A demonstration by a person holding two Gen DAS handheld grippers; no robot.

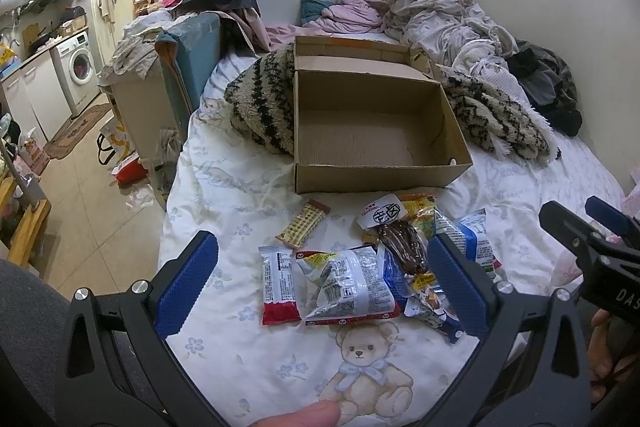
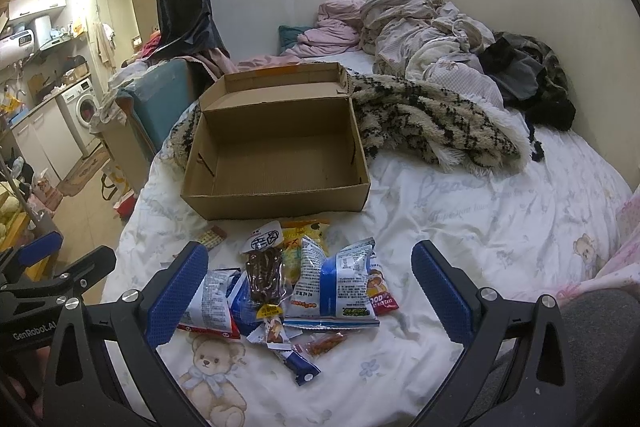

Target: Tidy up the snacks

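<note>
The snacks point(image 2: 288, 287) lie in a loose heap on the bed point(image 2: 460, 227), just in front of the cardboard box point(image 2: 276, 163). The heap consists of crinkled foil and plastic packets. A blue-and-white pouch point(image 2: 336, 287) sits at its right side, puffed and glossy. A clear packet of dark brown pieces point(image 2: 264, 277) lies across the middle. A silver packet with red trim point(image 1: 348, 283) lies at the left side, with a smaller flat silver-and-red packet point(image 1: 279, 283) just beside it. A slim tan bar wrapper point(image 1: 303, 223) lies apart from the heap, nearer the box.

The box is plain corrugated cardboard, rectangular, with its hinged lid folded back. Its ribbed floor is bare. The lid rests against a shaggy cream-and-black blanket point(image 2: 432, 123).

Your left tool point(image 1: 320, 283) hangs over the left half of the heap with its jaws spread wide and gripping nothing. Its fingers point(image 1: 186, 287) carry blue ridged pads on black frames. Your right tool point(image 2: 320, 299) hangs over the right half, likewise spread wide and empty.

The bed cover is white fabric printed with pale flowers and a teddy bear point(image 1: 364, 371). Crumpled bedding point(image 1: 440, 15) is piled at the far end of the bed against the wall. A washing machine point(image 1: 80, 65) stands across the room.
</note>
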